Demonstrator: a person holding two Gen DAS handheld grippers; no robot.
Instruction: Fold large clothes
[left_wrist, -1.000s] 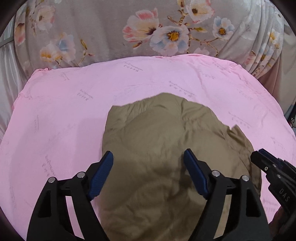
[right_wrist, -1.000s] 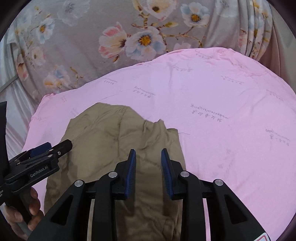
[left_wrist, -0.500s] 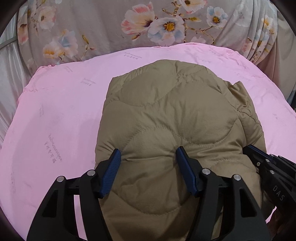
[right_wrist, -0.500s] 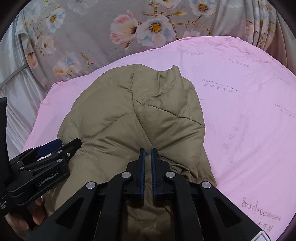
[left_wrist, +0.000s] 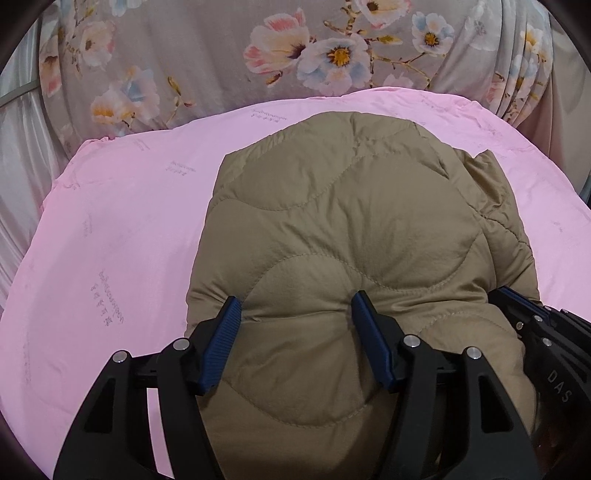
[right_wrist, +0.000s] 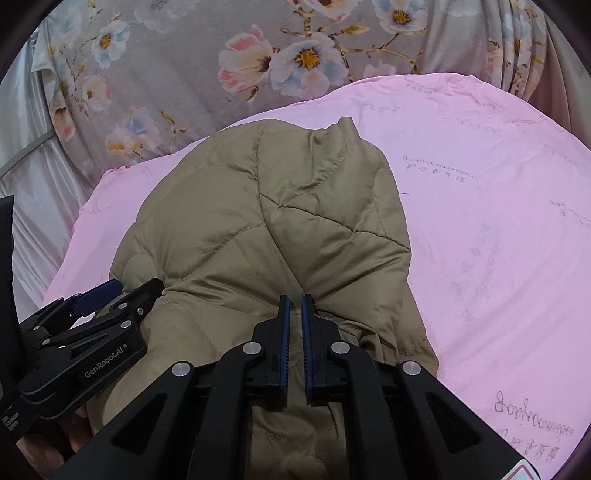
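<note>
A khaki quilted jacket (left_wrist: 343, 229) lies bunched on a pink sheet (left_wrist: 110, 258); it also shows in the right wrist view (right_wrist: 266, 221). My left gripper (left_wrist: 295, 314) is half closed, its blue pads pressing into a puffy fold of the jacket from both sides. My right gripper (right_wrist: 295, 306) is shut on a fold of the jacket at its near edge. The right gripper shows at the right edge of the left wrist view (left_wrist: 535, 325), the left gripper at the left of the right wrist view (right_wrist: 99, 306).
A grey floral curtain (left_wrist: 295, 55) hangs behind the pink sheet. The pink sheet (right_wrist: 480, 240) stretches bare to the right of the jacket. A pale wall or cloth (right_wrist: 29, 192) is at the far left.
Both grippers have moved forward onto the jacket. The right gripper closed on a fold; the left gripper narrowed around a puffy section. The jacket is bunched up, pushed further across the sheet.
</note>
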